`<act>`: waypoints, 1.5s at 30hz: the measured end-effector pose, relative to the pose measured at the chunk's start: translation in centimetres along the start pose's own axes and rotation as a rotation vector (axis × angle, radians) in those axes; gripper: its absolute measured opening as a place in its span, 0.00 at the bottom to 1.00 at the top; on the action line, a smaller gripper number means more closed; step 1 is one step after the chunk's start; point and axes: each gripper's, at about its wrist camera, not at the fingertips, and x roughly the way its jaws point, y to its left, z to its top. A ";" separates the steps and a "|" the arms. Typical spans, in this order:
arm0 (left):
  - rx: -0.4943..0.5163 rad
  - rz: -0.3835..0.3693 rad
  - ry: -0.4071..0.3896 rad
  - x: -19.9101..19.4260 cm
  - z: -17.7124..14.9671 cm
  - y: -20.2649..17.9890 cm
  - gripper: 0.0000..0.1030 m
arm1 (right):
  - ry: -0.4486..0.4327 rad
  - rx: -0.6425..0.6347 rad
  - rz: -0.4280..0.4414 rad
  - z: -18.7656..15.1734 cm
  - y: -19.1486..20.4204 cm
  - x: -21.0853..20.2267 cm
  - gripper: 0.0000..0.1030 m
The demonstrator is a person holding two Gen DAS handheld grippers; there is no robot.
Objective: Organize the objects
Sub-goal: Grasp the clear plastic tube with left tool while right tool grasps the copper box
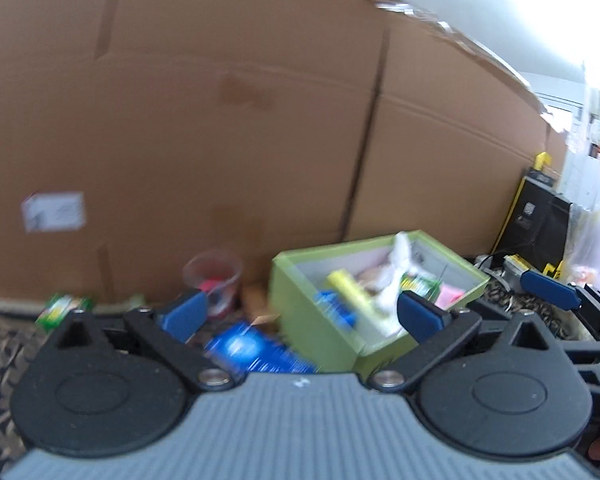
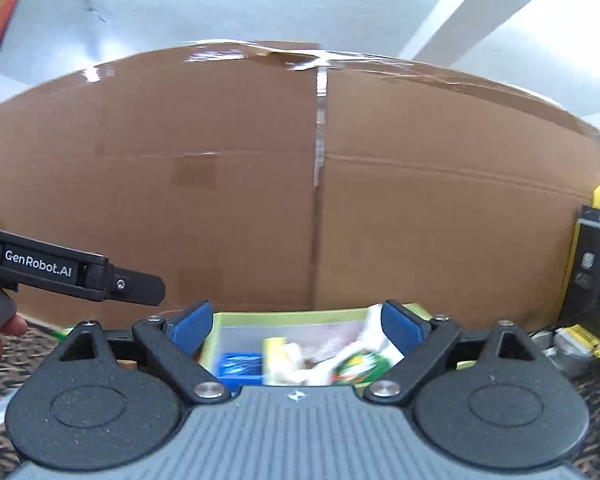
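Note:
A green box (image 1: 312, 316) with a white inside stands on the patterned surface and holds a yellow item (image 1: 350, 288), a blue item (image 1: 334, 308), a white bag and green packets. My left gripper (image 1: 302, 314) is open and empty, above a blue packet (image 1: 252, 350) lying left of the box. My right gripper (image 2: 296, 326) is open and empty, over the green box (image 2: 220, 322), where the blue item (image 2: 240, 364) and a green packet (image 2: 360, 366) show. The left gripper's body (image 2: 72, 272) shows at the left of the right wrist view.
A large cardboard box (image 1: 220, 120) forms a wall behind everything. A clear plastic cup (image 1: 214, 278) and a small green packet (image 1: 62, 308) sit left of the green box. A black and yellow device (image 1: 540, 216) and cables stand at the right.

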 end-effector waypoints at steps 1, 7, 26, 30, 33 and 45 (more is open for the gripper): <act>-0.015 0.022 0.013 -0.5 -0.7 0.8 1.00 | 0.002 0.003 0.019 -0.3 0.7 -0.4 0.91; -0.117 0.120 0.126 -2.1 -5.2 6.0 1.00 | 0.053 0.022 0.126 -2.2 4.8 -2.6 0.91; -0.098 0.263 0.291 -1.4 -10.4 13.0 0.76 | 0.270 0.010 0.287 -5.9 13.0 -1.0 0.76; -0.072 0.278 0.286 -1.2 -10.8 12.7 0.49 | 0.291 -0.005 0.294 -5.9 13.9 0.6 0.69; -0.089 0.266 0.281 -1.0 -10.7 13.0 0.39 | 0.312 -0.024 0.303 -5.8 14.9 2.9 0.60; -0.101 0.242 0.273 -0.5 -10.5 13.8 0.34 | 0.382 -0.104 0.210 -5.5 19.2 15.6 0.55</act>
